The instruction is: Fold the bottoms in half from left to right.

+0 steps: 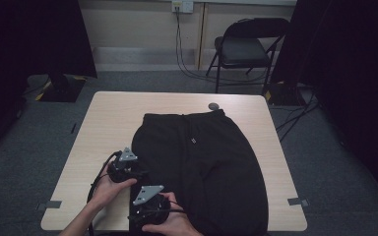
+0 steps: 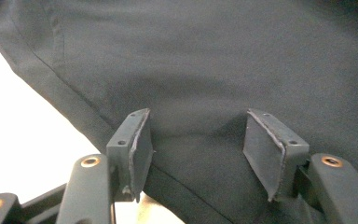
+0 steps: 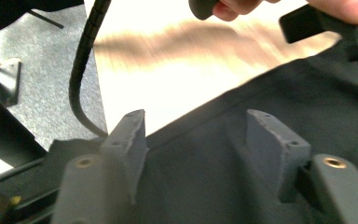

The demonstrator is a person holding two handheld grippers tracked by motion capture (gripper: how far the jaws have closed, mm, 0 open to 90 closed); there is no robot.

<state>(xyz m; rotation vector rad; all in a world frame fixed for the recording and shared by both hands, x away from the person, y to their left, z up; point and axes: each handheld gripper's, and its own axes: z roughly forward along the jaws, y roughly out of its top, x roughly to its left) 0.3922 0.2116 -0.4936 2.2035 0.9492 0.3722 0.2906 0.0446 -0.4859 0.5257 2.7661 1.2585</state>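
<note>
black fabric trousers (image 1: 202, 167) lay flat across the pale wooden table (image 1: 113, 118), left gripper (image 2: 196, 140) spread at the trousers' left edge, right gripper (image 3: 196, 140) spread over their near-left hem, nothing pinched

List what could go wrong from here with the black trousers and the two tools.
1. The left tool stands open over the black trousers near their edge; closing there may pinch only the top layer, so the fabric could slip out.
2. The right tool is also open, close by the left one at the table's near side; their cables might snag.
3. Cloth lies at the near edge and might slide off.
</note>
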